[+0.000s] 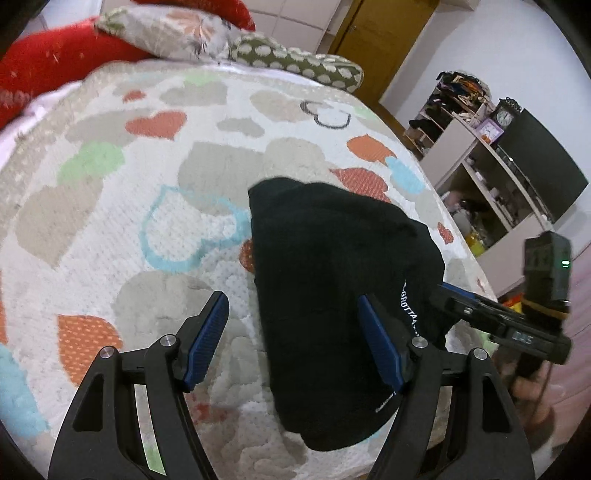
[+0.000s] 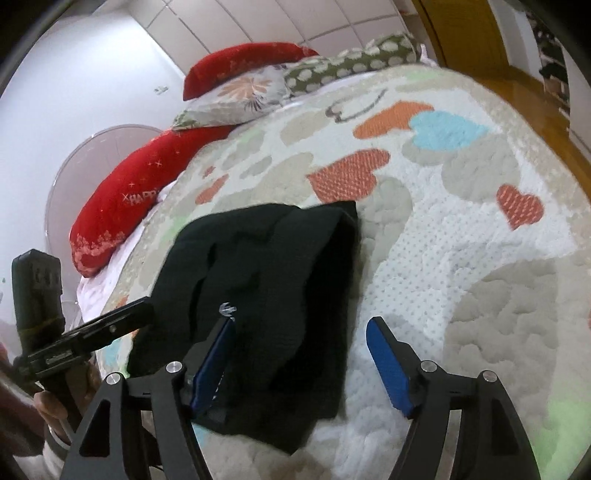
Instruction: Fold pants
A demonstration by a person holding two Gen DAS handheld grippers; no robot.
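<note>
Writing: white lettering runs along one edge of the pants, partly hidden by a blue pad; only something like "GROTTA" can be made out. A small white emblem sits on the cloth just above the right tongs' left pad in the right wrist view. The red pillow reads "HAPP", the rest out of sight.
Pants, place: a folded black bundle on the bed, on the heart-patterned quilt, near the bed's close edge.
Pants, axis: in the left wrist view the long side runs from the near edge away toward the pillows, the far end squared off, the near end rounded.
Left tongs: spread wide, nothing pinched; the right pad lies over the pants' edge, the left pad over bare quilt.
Right tongs: spread, nothing pinched between the pads; the left pad is over the black cloth, the right pad over the quilt beside it.
Pose: both tools tilt down at the bed from its near side, side by side. Each shows in the other's view, gripped by a hand low at the frame edge.
Beyond: a shelf unit with two clocks, and a wooden door.
</note>
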